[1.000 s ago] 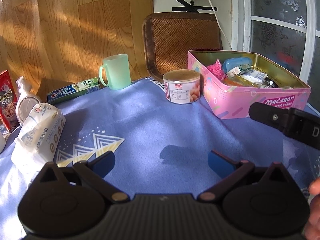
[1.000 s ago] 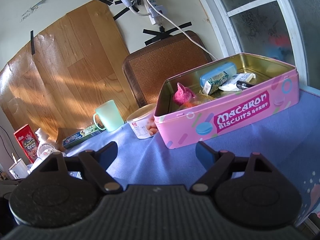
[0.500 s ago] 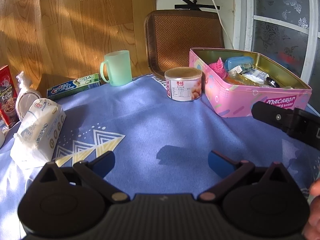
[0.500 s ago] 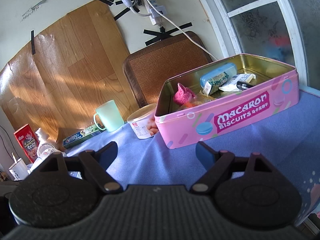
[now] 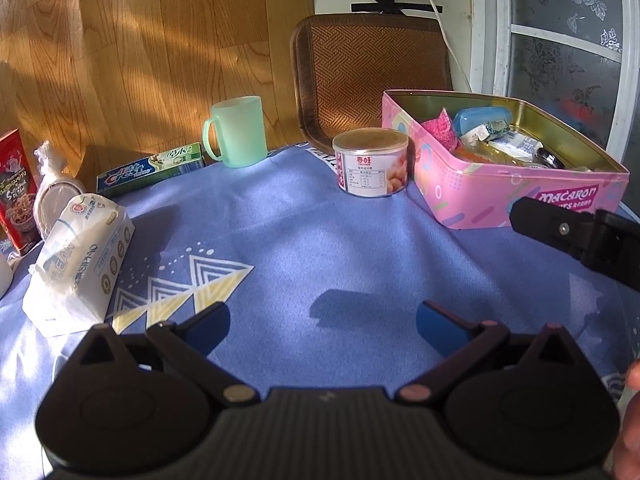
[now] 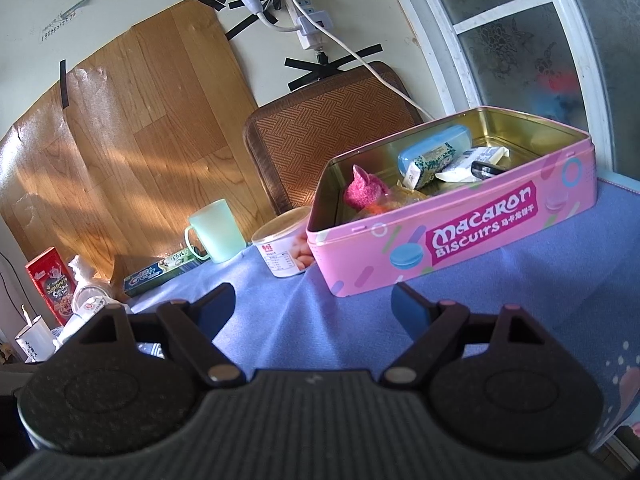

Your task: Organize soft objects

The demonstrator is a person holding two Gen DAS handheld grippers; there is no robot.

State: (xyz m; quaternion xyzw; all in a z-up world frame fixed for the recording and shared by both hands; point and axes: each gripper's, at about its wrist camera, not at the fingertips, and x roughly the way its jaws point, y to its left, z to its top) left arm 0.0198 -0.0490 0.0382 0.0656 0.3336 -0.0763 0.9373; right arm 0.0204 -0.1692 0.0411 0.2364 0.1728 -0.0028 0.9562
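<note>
Left gripper (image 5: 323, 322): jaws apart, nothing between them; hovering low over bare blue cloth of the tabletop (image 5: 304, 240).
Right gripper (image 6: 313, 306): jaws apart, empty; aimed at the near wall of the pink tin (image 6: 452, 236); its black body also visible at the right edge of the left view.
Change, left view: slight drift over the last second; tissue pack (image 5: 78, 256), mug (image 5: 239, 131) and can (image 5: 372, 162) now a little lower and further right in frame. Reads as a small swing or lift of the left gripper toward the left side of the cloth.
Change, right view: practically none; tin in the same place in frame, right gripper holding station.
Soft things already in tin: pink fuzzy cloth (image 6: 362, 190) against the left inner wall, beside packets and a blue case.
Soft thing still out: tissue pack, lying on the left part of the cloth, well apart from the tin, near the toothpaste box (image 5: 150, 168).
Meaning for task: no grasp in hand on either side; probably between placements, left gripper likely lining up on the tissue pack.
Caution: can standing just beside the tin's left corner, on the carry path from pack to tin.
</note>
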